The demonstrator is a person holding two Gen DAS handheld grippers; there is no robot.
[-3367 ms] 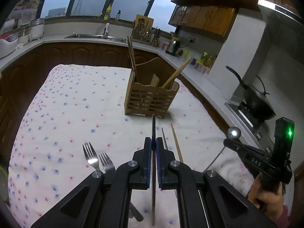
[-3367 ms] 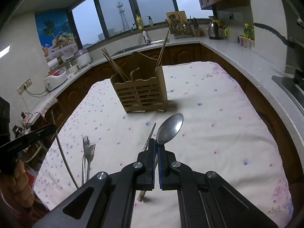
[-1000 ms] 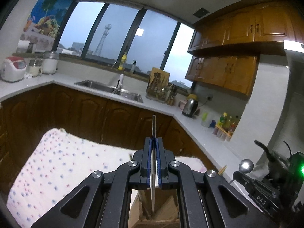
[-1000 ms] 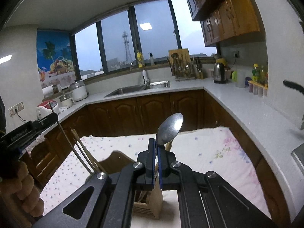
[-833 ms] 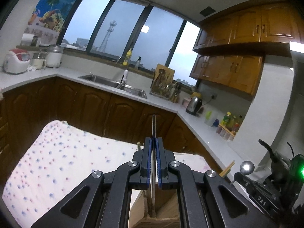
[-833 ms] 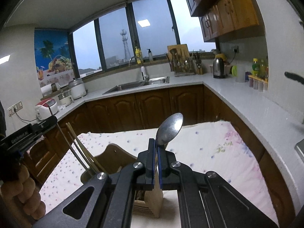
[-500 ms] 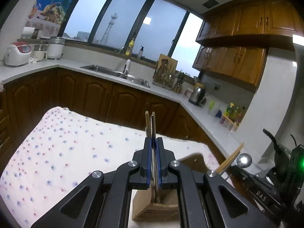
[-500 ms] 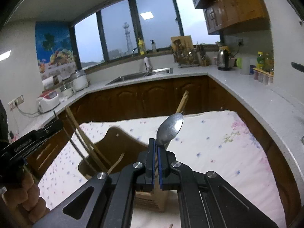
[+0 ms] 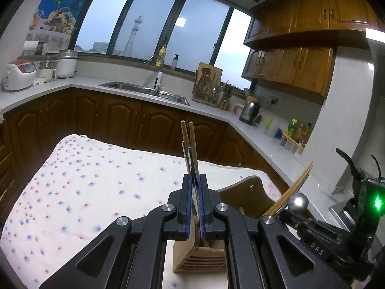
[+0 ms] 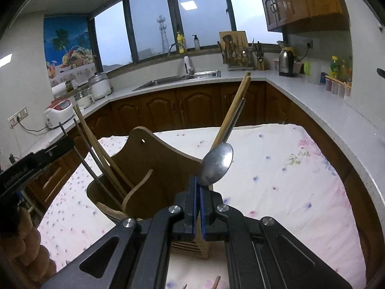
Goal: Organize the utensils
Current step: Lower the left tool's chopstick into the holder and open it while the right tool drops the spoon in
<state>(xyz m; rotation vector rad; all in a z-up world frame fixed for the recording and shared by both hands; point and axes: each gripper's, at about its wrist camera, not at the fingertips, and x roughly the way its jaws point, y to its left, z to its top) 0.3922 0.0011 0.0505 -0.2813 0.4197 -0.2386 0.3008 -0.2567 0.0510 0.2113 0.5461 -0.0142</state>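
A wooden slatted utensil holder stands on the flowered cloth; it also shows in the right wrist view. My left gripper is shut on a thin metal chopstick that points up and reaches down into the holder beside two wooden chopsticks. My right gripper is shut on a steel spoon, bowl up, right over the holder. More chopsticks lean out of the holder's right side, others on its left.
The table carries a white cloth with pink and blue flowers. Dark wood cabinets, a sink and a kettle line the counter behind. Utensil tips lie on the cloth below the right gripper.
Both grippers rose from the table with their utensils, then came down over the holder. The left gripper's chopstick now reaches down into the holder. The spoon sits closer above it.
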